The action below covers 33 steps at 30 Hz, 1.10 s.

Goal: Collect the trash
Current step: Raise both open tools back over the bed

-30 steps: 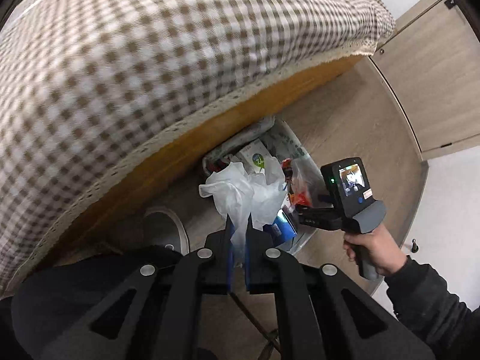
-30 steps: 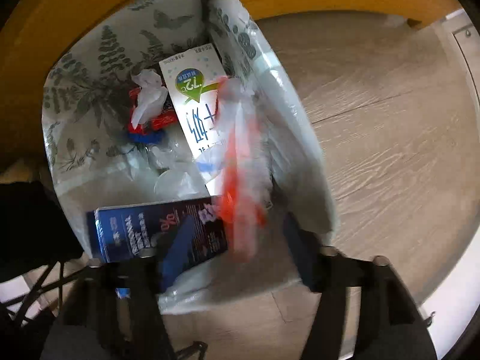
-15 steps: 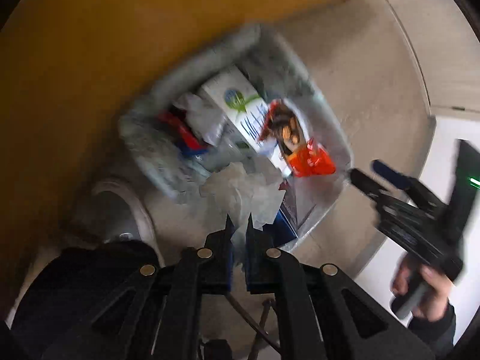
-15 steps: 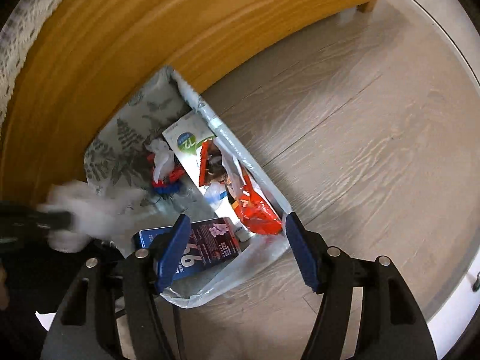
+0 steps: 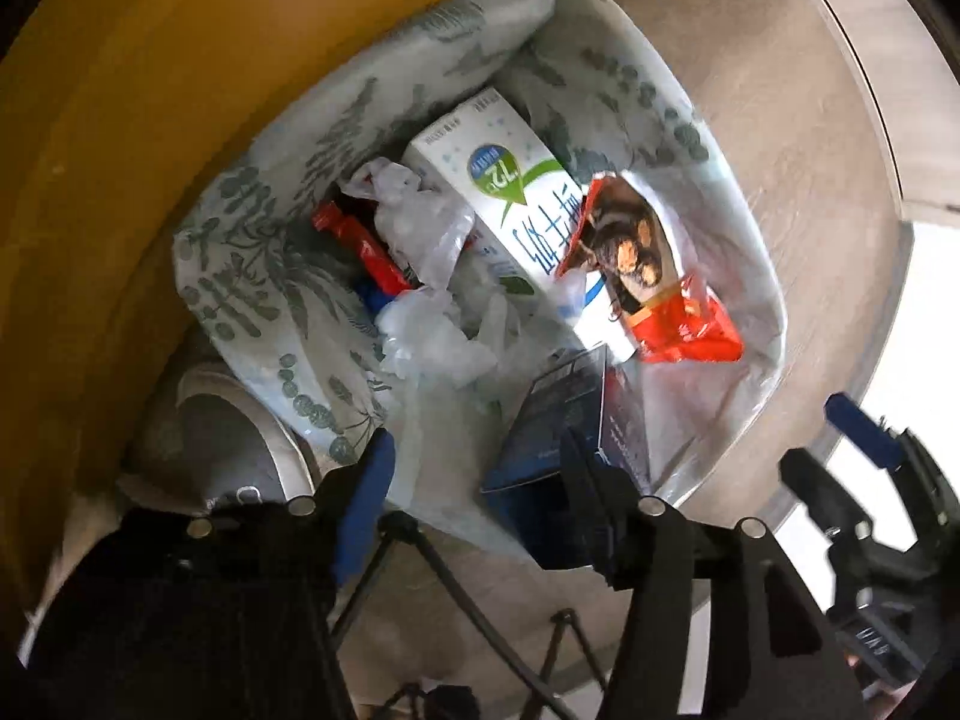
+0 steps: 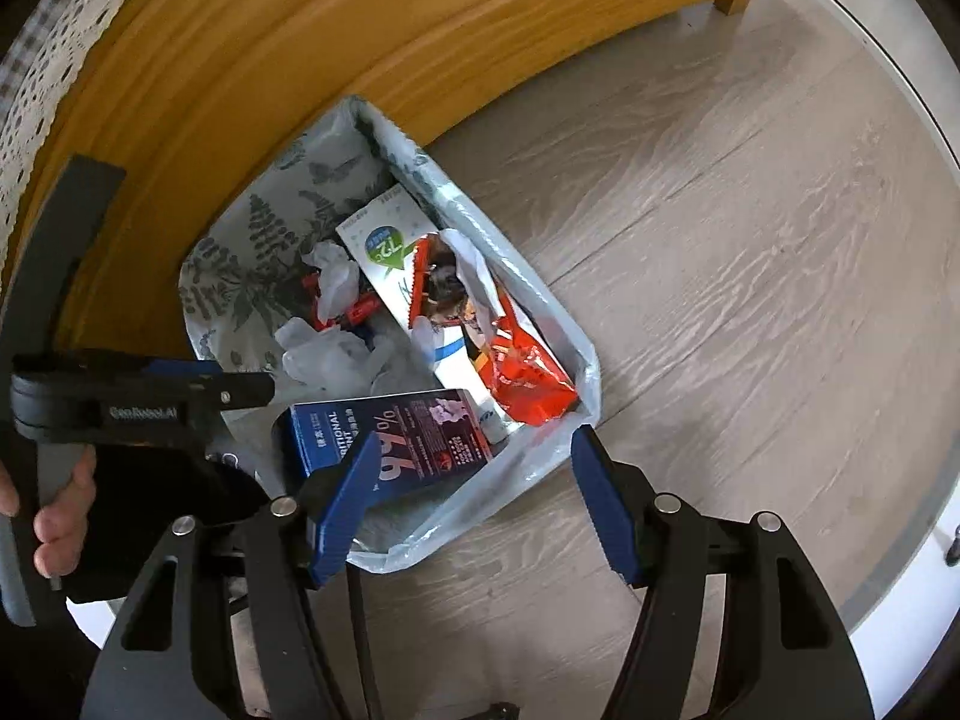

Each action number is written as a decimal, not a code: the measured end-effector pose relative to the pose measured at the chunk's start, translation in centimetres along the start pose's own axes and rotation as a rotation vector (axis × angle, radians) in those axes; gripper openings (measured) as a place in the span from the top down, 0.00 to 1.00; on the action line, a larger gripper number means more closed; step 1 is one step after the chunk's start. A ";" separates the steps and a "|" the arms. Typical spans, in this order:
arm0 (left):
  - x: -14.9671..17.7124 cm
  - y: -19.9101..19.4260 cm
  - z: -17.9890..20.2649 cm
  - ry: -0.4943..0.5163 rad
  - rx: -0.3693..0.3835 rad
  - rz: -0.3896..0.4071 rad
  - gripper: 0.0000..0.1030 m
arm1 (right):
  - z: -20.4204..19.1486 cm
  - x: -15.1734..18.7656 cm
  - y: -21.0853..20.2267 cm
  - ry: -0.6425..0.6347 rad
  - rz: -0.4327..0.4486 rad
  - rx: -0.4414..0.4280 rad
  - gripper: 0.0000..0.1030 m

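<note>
A fern-printed trash bag (image 5: 240,240) (image 6: 264,222) stands open on the floor against the wooden table side. Inside lie a white carton (image 5: 498,192) (image 6: 384,252), a red snack wrapper (image 5: 672,324) (image 6: 522,372), a dark blue box (image 5: 564,414) (image 6: 390,426) and a crumpled white plastic bag (image 5: 432,336) (image 6: 327,354). My left gripper (image 5: 474,480) (image 6: 252,387) hangs over the bag's near rim, its jaws opening, and its pads press on nothing. Over the blue box my right gripper (image 6: 471,504) points straight down and stands open and empty.
The wooden table side (image 6: 300,60) curves behind the bag, with a checked cloth's lace edge (image 6: 24,120) above it. A grey shoe (image 5: 222,438) sits left of the bag. Pale wood floor (image 6: 720,240) spreads to the right up to a white baseboard.
The left gripper dropped from the table edge down to the bag, opened and let the white plastic bag fall in. The right gripper rose away from the bag, still open.
</note>
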<state>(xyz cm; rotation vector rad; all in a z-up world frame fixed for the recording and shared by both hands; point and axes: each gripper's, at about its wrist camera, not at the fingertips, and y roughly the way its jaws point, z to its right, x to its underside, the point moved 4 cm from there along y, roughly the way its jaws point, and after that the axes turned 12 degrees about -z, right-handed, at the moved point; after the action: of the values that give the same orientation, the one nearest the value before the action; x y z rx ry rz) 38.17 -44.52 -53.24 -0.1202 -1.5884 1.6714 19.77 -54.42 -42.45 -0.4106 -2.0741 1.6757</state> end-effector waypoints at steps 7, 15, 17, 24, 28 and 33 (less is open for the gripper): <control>1.3 -2.3 0.0 0.015 -0.025 0.040 0.47 | -0.9 -0.4 -1.8 -0.017 0.030 0.030 0.38; 4.6 -7.4 1.8 0.080 -0.003 0.185 0.47 | -0.7 -0.2 -5.8 -0.003 0.096 0.092 0.38; 6.4 -9.5 2.7 0.140 0.024 0.243 0.47 | -0.8 0.0 -6.9 -0.001 0.115 0.110 0.38; 10.0 -16.3 1.9 0.192 0.100 0.423 0.47 | -2.6 -1.2 -12.2 -0.014 0.221 0.212 0.38; 12.2 -22.2 -0.9 0.178 0.125 0.583 0.47 | -4.7 -3.0 -16.6 -0.043 0.316 0.240 0.38; 14.5 -29.5 -6.9 0.106 0.151 0.770 0.47 | -9.1 -5.6 -21.9 -0.089 0.437 0.205 0.38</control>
<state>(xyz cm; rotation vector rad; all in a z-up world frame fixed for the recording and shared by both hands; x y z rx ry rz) 46.41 -33.90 -22.47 -0.8115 -1.4085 2.3025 30.17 -54.39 -20.41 -0.7777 -1.9430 2.1671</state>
